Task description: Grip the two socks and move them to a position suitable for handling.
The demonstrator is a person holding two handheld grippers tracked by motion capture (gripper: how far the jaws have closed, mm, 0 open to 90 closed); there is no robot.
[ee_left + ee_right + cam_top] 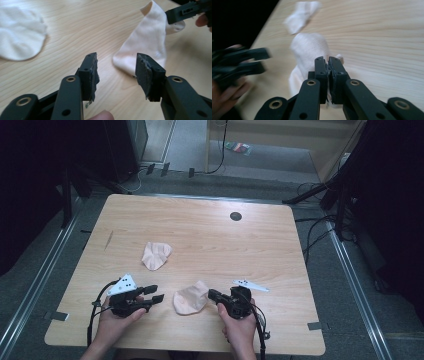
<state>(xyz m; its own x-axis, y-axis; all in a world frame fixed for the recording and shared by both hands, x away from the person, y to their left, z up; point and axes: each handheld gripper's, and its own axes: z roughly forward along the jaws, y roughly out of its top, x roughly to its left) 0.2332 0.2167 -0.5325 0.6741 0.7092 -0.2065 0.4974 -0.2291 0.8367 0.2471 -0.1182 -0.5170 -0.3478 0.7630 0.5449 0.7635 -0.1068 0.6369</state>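
A pale wooden table (pixel 210 235) carries a small dark round disc (pixel 235 216) near its far edge and two cream socks, the far sock (pixel 156 255) lying flat and well apart from both hands. The near sock (pixel 190 298) lies between the tools. The right gripper (pixel 212 294) is clamped on its edge, lifting it, while the left gripper (pixel 154 293) hovers just beside it, jaws spread with nothing between.

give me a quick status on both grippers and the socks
Right gripper shut on near sock, lifting its edge. Left gripper open beside it, holding nothing. Second sock lies apart, farther up the table. Nothing in the way.
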